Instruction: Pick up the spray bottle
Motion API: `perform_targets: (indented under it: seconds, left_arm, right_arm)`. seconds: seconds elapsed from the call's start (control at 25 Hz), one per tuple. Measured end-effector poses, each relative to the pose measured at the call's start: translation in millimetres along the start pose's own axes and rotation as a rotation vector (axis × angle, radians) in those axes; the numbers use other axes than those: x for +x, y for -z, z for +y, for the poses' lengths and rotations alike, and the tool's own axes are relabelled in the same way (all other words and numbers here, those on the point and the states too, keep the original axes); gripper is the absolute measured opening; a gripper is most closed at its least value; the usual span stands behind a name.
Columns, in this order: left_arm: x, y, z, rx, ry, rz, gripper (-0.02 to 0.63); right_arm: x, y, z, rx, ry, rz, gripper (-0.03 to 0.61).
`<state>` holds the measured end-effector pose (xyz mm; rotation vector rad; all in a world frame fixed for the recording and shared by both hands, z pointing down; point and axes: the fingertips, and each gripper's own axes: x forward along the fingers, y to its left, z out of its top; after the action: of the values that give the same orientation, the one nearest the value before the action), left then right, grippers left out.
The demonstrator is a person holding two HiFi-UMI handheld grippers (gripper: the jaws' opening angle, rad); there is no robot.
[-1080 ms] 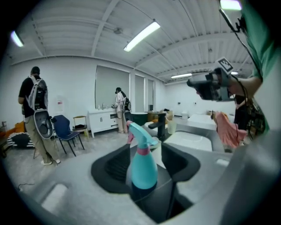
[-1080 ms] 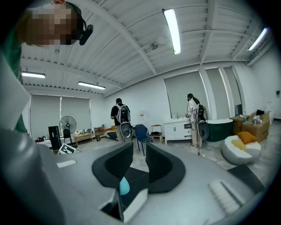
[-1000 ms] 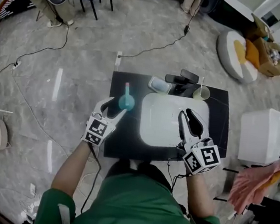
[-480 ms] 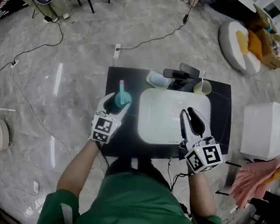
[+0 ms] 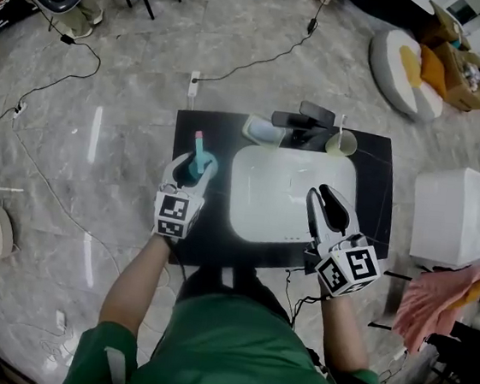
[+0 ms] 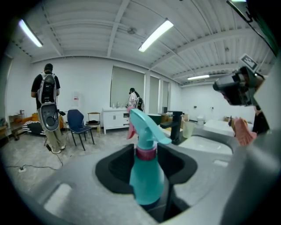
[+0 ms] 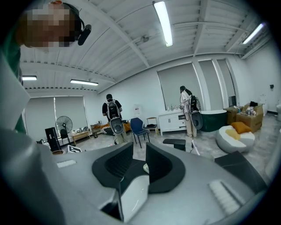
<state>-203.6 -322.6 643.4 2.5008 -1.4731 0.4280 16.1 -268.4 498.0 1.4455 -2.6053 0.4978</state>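
A teal spray bottle [image 5: 197, 158] with a pink collar and nozzle stands upright on the black counter [image 5: 210, 231], left of the white basin [image 5: 290, 205]. My left gripper [image 5: 193, 169] has just been closing, and the bottle is between its jaws. In the left gripper view the dark pads [image 6: 115, 169] hug the bottle's body [image 6: 147, 178] on both sides, just below the neck. My right gripper [image 5: 326, 203] hovers over the basin's right half. Its jaws stand a narrow gap apart with nothing between them, which the right gripper view [image 7: 139, 160] shows too.
A black faucet [image 5: 304, 121], a pale soap dish [image 5: 262, 131] and a cup holding a toothbrush [image 5: 342, 142] line the counter's far edge. A white cabinet [image 5: 457, 216] and a pink cloth [image 5: 438, 304] sit to the right. Cables cross the floor [image 5: 109, 60].
My left gripper moved forward around the spray bottle and its wide jaws closed in on the bottle's body. The right gripper sank slightly over the basin.
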Motion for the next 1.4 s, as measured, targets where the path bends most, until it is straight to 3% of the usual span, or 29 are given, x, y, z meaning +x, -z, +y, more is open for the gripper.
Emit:
perform_targets:
  seconds: [0.6, 1.4]
  left_arm:
    - [-17.2, -54.8, -22.9, -0.001, -0.018, -0.089, 0.152]
    - [-79.1, -161.2, -54.0, 0.014, -0.033, -0.219, 0.149]
  right_arm:
    - [-22.3, -12.3, -6.0, -0.007, -0.023, -0.027, 0.078]
    - [-41.0, -63.4, 1.1, -0.015, -0.025, -0.107, 0.078]
